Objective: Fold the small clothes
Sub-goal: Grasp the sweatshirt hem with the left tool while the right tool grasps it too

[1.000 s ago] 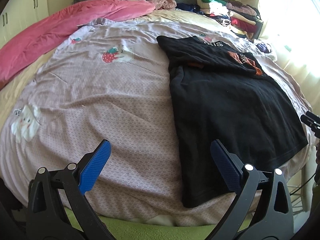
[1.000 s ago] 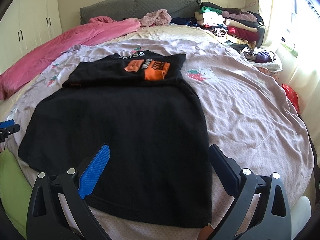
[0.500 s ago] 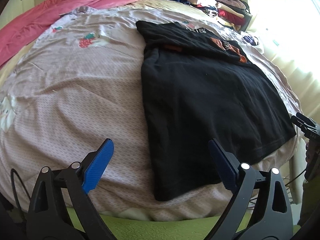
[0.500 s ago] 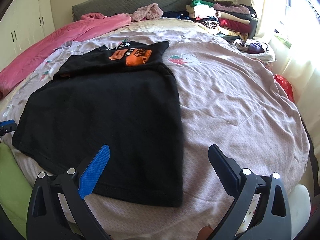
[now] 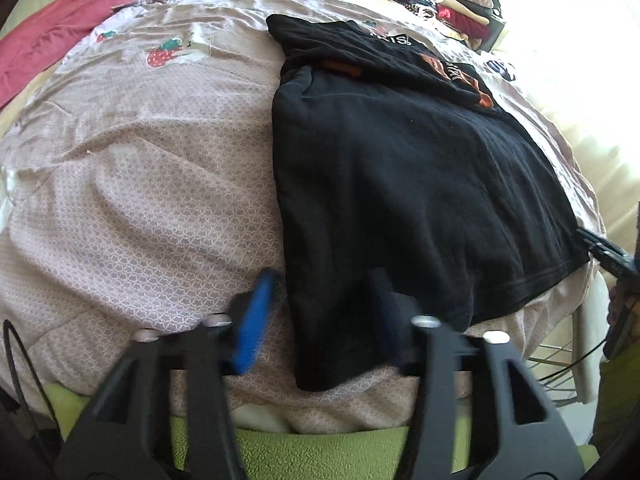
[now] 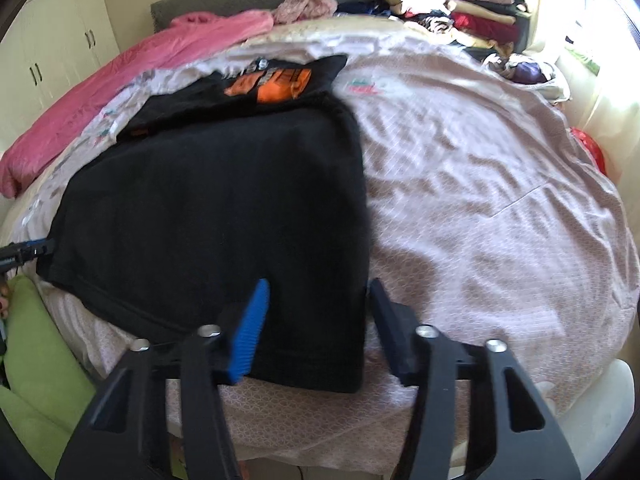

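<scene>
black cotton t-shirt (image 5: 420,184) lies flat on the pink patterned bedspread (image 5: 140,200), hem at 6 o'clock. left tool (image 5: 324,316) and right tool (image 6: 316,320) are closing, each straddling a hem corner, not yet clamped. pinch only the shirt's layers, not the bedspread, before lifting both corners evenly toward 12 o'clock.

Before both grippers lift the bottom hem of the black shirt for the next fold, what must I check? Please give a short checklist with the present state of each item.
1. Left gripper over the near left hem corner of the black shirt: ok, jaws closing around it.
2. Right gripper over the near right hem corner: ok, jaws closing around it.
3. Pads already pressing the cloth: cannot tell, the pictures are blurred.
4. Only shirt is caught, not the bedsheet: cannot tell.
5. Shirt body lies flat: ok.
6. Top part with the orange print already folded over: ok.
</scene>
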`<state>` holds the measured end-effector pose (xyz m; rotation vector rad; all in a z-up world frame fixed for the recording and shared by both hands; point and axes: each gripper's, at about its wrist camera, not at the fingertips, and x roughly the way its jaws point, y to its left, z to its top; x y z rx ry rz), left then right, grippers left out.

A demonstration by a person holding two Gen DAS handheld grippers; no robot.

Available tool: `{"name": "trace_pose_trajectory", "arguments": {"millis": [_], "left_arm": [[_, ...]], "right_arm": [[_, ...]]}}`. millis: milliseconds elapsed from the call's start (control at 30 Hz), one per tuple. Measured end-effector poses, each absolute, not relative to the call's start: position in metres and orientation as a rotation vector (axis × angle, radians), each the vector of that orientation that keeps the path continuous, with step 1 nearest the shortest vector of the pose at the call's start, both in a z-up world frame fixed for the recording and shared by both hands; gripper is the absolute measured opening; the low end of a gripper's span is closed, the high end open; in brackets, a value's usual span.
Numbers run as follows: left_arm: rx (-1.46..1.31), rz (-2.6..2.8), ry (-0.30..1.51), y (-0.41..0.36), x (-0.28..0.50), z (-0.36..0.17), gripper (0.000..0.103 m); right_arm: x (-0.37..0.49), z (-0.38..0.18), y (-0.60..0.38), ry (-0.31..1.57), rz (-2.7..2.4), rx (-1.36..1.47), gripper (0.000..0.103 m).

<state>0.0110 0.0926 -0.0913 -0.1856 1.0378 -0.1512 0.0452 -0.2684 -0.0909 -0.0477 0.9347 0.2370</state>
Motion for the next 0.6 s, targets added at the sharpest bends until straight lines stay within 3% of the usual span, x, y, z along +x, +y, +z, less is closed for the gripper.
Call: {"name": "trace_pose_trajectory", "arguments": {"millis": [133, 333, 400, 433, 500, 533, 600], "left_arm": [[-0.201, -0.172, 1.055, 0.092, 0.01, -0.096, 0.02], [-0.182, -0.181, 1.061, 0.086, 0.013, -0.098, 0.025], [-0.184, -0.182, 1.053, 0.086, 0.012, -0.097, 0.017], [-0.184, -0.182, 1.052, 0.086, 0.012, -0.097, 0.014], [-0.188, -0.184, 1.044, 0.088, 0.012, -0.095, 0.003], [-0.188, -0.187, 1.039, 0.088, 0.011, -0.094, 0.003], [-0.19, -0.191, 1.032, 0.088, 0.01, -0.092, 0.003]], "right_arm": [[0.05, -0.099, -0.264, 0.947, 0.229, -0.064, 0.047], [0.055, -0.104, -0.267, 0.945, 0.228, -0.03, 0.046], [0.057, -0.103, -0.266, 0.943, 0.221, -0.027, 0.046], [0.058, -0.102, -0.264, 0.944, 0.219, -0.033, 0.043], [0.059, -0.099, -0.262, 0.938, 0.227, -0.042, 0.03], [0.058, -0.097, -0.262, 0.935, 0.232, -0.039, 0.02], [0.056, -0.092, -0.262, 0.922, 0.243, -0.038, 0.019]]}}
